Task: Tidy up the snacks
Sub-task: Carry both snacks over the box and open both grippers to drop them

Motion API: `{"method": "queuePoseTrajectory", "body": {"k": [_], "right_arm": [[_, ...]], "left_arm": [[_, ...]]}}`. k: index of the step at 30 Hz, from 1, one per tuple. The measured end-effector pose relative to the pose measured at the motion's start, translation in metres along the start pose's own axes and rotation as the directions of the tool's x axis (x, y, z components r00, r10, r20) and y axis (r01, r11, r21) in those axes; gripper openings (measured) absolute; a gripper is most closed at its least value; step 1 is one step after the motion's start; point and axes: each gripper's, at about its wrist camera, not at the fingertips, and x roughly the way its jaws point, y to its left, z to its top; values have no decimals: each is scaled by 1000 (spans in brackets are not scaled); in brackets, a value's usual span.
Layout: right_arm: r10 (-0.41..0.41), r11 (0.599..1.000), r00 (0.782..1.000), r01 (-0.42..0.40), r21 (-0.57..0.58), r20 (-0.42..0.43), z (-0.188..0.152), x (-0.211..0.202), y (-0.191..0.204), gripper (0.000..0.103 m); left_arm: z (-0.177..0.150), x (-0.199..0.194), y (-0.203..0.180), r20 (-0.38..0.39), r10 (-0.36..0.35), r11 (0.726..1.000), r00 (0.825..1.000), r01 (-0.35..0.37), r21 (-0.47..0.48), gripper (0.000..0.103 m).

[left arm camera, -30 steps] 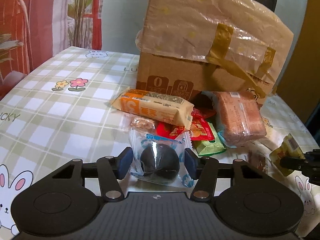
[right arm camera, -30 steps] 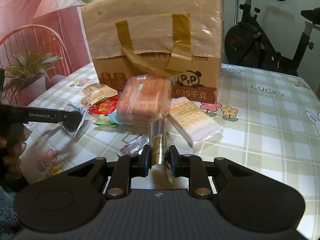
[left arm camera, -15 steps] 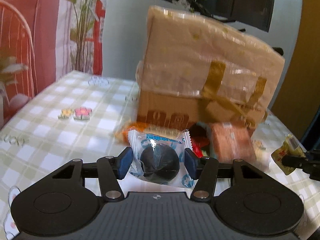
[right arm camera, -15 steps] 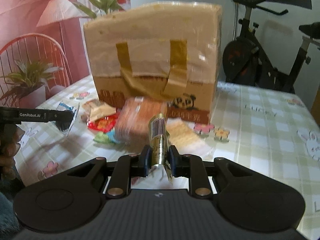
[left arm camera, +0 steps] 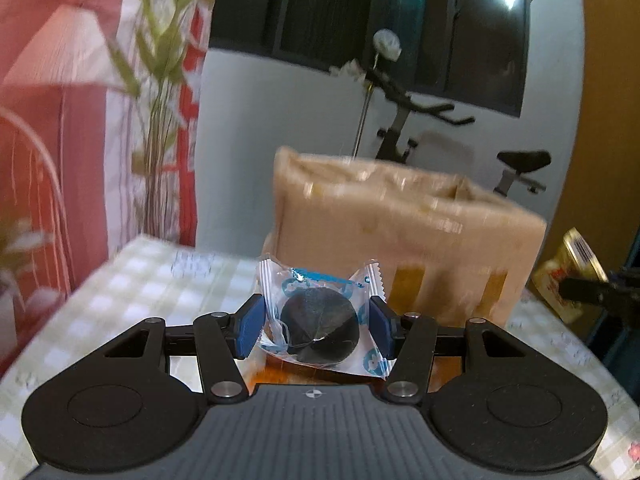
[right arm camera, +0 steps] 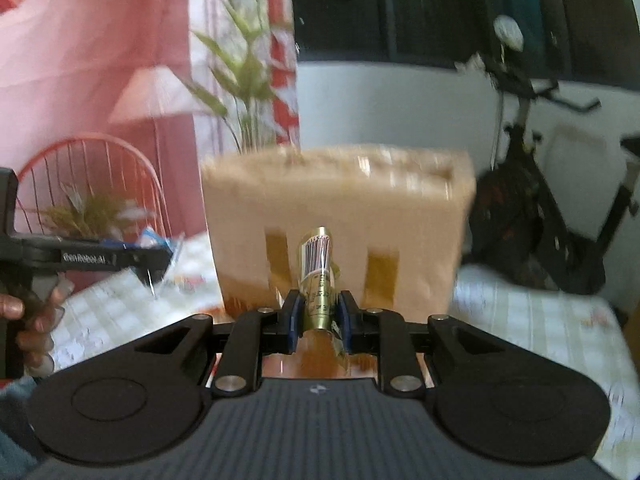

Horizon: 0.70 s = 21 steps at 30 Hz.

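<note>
My left gripper [left arm camera: 316, 326] is shut on a clear blue-printed packet with a round black snack [left arm camera: 320, 328] inside, held high in front of the cardboard box [left arm camera: 400, 240]. My right gripper [right arm camera: 319, 318] is shut on a gold snack packet [right arm camera: 317, 276] with a barcode, held up before the same box [right arm camera: 340, 216]. The gold packet also shows at the right edge of the left wrist view [left arm camera: 568, 276]. The left gripper with its packet shows at the left of the right wrist view [right arm camera: 156, 258]. The box top looks open; the view is blurred.
The checked tablecloth [left arm camera: 132, 292] covers the table under the box. An exercise bike [right arm camera: 552, 216] stands behind on the right. A red wire chair [right arm camera: 100, 176] and a plant [right arm camera: 240, 80] stand on the left. The snack pile is out of view.
Both grippers have risen with their packets from table level to about the height of the box top. The snack pile has dropped out of view below.
</note>
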Motion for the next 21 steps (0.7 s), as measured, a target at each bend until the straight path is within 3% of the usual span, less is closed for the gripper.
{"method": "queuePoseTrajectory", "body": {"k": [13, 17, 21], "right_arm": [[25, 1000, 984, -21, -23, 174, 103, 35, -29, 21], [-6, 1000, 991, 4, 13, 135, 117, 64, -43, 21], [-42, 995, 998, 38, 88, 45, 111, 100, -57, 21]], "left_arm": [[93, 19, -30, 145, -57, 998, 988, 54, 27, 59], [114, 58, -37, 92, -60, 998, 994, 60, 8, 59], [117, 92, -48, 39, -10, 1000, 999, 9, 21, 60]]}}
